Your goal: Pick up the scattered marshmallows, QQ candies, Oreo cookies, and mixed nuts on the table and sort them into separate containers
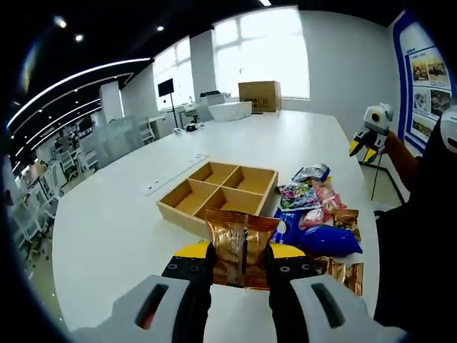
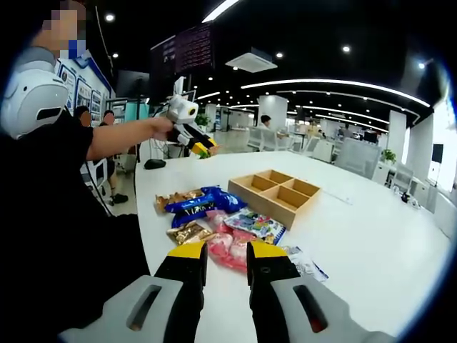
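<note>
Left gripper view: the left gripper [image 1: 241, 259] is clamped on a brown foil packet [image 1: 240, 246], held clear above the white table [image 1: 107, 221]. The wooden tray [image 1: 187, 218] of four compartments stands just beyond, empty; the remaining packets [image 1: 318, 214] lie beside it.

Right gripper view: the right gripper [image 2: 218, 259] has its jaws apart, holding nothing, above a pink packet [image 2: 227, 250]. The step in hand is judged the carry; next the brown packet must be lowered into one compartment and released.
</note>
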{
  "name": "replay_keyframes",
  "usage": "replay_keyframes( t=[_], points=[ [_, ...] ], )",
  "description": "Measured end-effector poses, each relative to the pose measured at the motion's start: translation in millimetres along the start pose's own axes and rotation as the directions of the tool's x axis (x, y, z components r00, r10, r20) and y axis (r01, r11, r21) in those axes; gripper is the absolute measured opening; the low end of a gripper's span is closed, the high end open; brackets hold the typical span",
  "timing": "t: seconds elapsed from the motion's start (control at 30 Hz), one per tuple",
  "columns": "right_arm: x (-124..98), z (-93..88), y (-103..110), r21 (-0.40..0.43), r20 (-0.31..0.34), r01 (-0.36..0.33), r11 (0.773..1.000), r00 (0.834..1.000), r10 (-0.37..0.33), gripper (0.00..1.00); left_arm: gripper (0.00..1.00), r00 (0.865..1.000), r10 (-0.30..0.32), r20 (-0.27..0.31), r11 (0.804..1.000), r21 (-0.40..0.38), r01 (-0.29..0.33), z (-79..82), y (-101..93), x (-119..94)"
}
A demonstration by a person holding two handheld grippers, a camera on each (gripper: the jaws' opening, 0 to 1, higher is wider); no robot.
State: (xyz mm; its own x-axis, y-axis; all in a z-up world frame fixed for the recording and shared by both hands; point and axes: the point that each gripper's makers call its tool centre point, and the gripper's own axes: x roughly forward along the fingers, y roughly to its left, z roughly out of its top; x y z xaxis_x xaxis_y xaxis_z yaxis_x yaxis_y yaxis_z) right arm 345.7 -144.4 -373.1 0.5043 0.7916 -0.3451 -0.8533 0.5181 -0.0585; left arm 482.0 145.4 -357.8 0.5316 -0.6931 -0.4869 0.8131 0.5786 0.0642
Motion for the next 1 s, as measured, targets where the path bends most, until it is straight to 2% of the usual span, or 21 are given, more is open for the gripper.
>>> replay_keyframes(
  t=[0.43, 1.0],
  points=[
    [-3.8, -2.8, -2.2, 0.005, 0.007, 0.004, 1.0, 1.0, -0.004, 0.19, 0.33, 0.999, 0.042, 0.024, 0.999, -0.028, -0.041, 16.1, 12.8, 7.7],
    [-9.7, -4.7, -8.5, 0.013, 0.015, 0.016, 1.0, 1.0, -0.016, 0.18, 0.33, 0.998, 0.064, 0.023, 0.996, -0.056, -0.062, 24.9, 23.6, 19.7]
  ],
)
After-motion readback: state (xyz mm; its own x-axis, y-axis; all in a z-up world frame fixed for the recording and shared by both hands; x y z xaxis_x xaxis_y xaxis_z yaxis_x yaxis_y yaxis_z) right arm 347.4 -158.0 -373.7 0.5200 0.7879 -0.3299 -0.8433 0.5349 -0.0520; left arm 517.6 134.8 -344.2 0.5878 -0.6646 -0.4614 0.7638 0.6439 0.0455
